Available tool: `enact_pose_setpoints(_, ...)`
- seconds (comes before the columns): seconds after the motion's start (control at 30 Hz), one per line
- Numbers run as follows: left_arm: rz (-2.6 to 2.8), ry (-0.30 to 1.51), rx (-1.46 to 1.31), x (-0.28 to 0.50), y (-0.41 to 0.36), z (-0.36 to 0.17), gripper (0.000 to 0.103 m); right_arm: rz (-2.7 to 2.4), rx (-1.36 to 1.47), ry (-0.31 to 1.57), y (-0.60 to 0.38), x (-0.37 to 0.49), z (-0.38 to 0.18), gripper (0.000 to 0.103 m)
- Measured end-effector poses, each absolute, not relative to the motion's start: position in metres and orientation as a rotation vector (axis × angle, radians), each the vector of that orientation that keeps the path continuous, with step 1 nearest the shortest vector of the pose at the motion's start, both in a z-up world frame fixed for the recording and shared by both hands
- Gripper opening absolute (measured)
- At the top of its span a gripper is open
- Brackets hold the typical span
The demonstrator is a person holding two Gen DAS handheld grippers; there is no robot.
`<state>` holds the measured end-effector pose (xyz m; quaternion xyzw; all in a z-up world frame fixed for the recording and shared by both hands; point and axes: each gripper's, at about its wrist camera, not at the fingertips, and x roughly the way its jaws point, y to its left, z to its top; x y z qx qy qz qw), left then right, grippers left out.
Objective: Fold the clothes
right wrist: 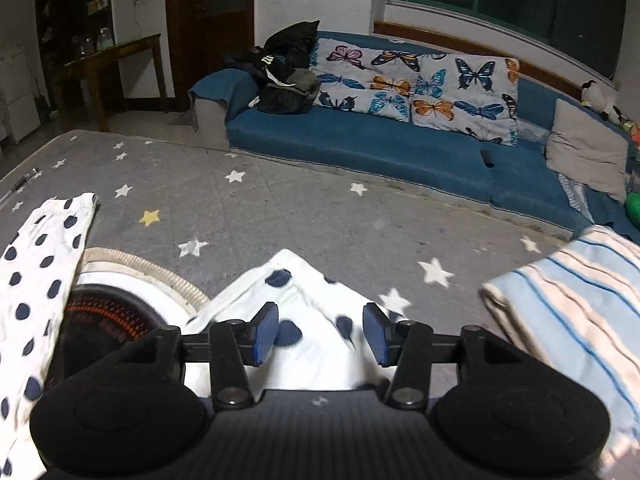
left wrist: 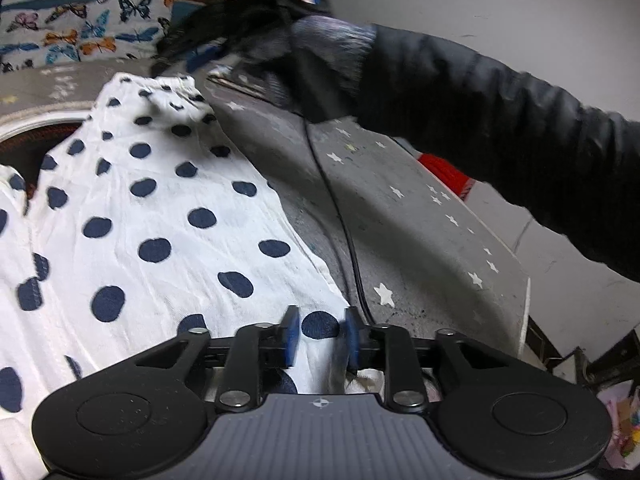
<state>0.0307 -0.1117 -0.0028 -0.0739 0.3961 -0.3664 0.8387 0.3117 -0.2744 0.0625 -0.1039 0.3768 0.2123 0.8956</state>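
While I look along both claws, the spotted garment (left wrist: 160, 220) lies spread over the grey star-printed tabletop (left wrist: 420, 220), partly draped across a round heater (right wrist: 104, 312). My left claw (left wrist: 319, 336) has its pads a little apart with a fold of the cloth between them; I cannot tell whether they pinch it. My right claw (right wrist: 320, 332) stands wide open above a peaked corner of the same cloth. I judge the fabric thin, light and limp, so it will sag and crease; hems and corners give the surest hold. A striped folded cloth (right wrist: 568, 304) sits at right.
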Motion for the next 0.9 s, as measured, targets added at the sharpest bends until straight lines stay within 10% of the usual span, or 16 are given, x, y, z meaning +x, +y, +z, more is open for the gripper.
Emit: enact_pose_setpoints(0.9, -0.236, 0.766, -0.360, -0.041, 0.036, 0.013, 0.037, 0.754, -0.289, 0.813, -0.278, 0.062, 0.050, 0.060)
